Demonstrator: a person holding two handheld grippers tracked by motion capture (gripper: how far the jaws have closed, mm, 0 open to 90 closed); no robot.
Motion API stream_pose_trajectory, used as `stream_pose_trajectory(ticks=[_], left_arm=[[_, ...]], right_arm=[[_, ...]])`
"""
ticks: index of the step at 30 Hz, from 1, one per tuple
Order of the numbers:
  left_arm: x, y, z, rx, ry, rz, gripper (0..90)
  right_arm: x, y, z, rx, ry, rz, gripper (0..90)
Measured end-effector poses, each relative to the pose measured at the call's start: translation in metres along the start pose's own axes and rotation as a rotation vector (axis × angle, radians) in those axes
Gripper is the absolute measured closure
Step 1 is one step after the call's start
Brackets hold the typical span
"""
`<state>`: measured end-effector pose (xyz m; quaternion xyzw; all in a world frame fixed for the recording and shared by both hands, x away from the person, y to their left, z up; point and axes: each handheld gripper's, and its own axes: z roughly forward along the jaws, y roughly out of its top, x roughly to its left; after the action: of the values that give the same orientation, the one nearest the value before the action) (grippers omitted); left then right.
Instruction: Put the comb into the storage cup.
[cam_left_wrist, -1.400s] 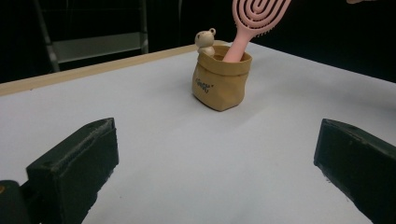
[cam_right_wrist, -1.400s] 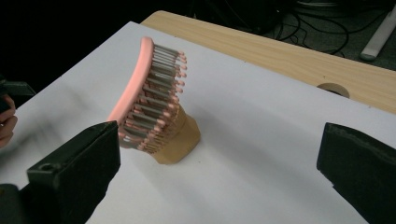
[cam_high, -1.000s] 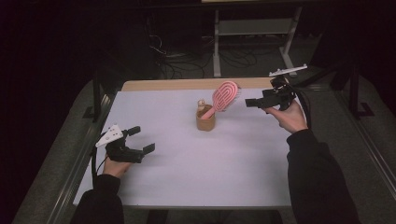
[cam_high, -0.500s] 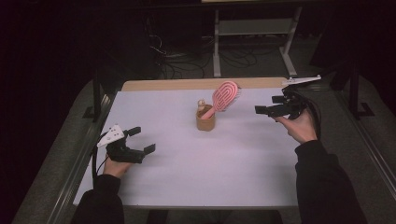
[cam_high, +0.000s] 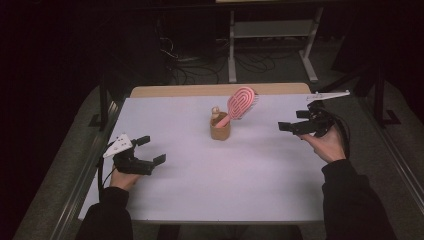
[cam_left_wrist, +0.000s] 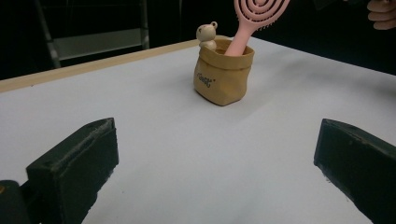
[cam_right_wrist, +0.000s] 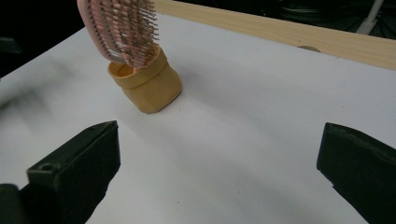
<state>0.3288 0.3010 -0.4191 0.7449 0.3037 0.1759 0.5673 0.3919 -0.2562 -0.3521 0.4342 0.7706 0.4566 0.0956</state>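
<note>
Right gripper (cam_high: 292, 123) has drawn back from the brush (cam_high: 240, 103) toward the right edge of the tabletop (cam_high: 260, 170) and dropped lower; a second ago it hung close to the brush head. Left gripper (cam_high: 147, 152) unchanged near the left edge. Pouch (cam_high: 220, 130) and brush have not shifted.

Jaws: both pairs wide apart, nothing between them. Confirmed in the left gripper view (cam_left_wrist: 205, 186) and the right gripper view (cam_right_wrist: 215, 182), bare tabletop between the black jaws in each.

Brush: pink, handle down in the tan pouch, head up and leaning toward the far right corner. Bristles (cam_right_wrist: 137, 28) face the right gripper. Pouch stands upright near the middle of the far half of the tabletop, well apart from both grippers. Small bear charm (cam_left_wrist: 206, 35) on the pouch rim, on the side away from the brush head.

Progress, as judged: brush reads as already stowed in the pouch, released, standing on its own. Placement looks done. What is left seems only to be bringing both grippers to rest near the near edge; left one looks parked already. Lean of the brush is the one doubt: the pouch is soft and might tip, though it sits steady now.
</note>
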Motion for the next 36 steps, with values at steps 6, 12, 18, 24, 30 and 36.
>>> stream_pose_trajectory(ticks=[6, 12, 18, 24, 30, 36], left_arm=[[0.000, 0.000, 0.000, -0.001, -0.001, 0.002, 0.0], [0.001, -0.001, 0.000, 0.002, 0.001, 0.000, 0.0], [0.002, -0.002, 0.000, 0.010, 0.005, -0.004, 0.0], [0.002, -0.003, 0.000, 0.011, 0.004, -0.006, 0.0], [0.003, -0.004, 0.000, 0.015, 0.008, -0.011, 0.0], [0.004, -0.006, -0.001, 0.021, 0.012, -0.017, 0.0]], right_arm=[[0.000, -0.011, -0.002, -0.003, 0.014, 0.013, 0.0], [-0.001, -0.024, -0.005, -0.005, 0.015, 0.017, 0.0], [0.002, -0.037, -0.009, -0.005, 0.003, 0.014, 0.0], [0.004, -0.049, -0.013, -0.010, 0.003, 0.011, 0.0], [0.007, -0.061, -0.016, -0.010, 0.004, 0.012, 0.0], [0.009, -0.072, -0.019, -0.023, 0.001, 0.016, 0.0]])
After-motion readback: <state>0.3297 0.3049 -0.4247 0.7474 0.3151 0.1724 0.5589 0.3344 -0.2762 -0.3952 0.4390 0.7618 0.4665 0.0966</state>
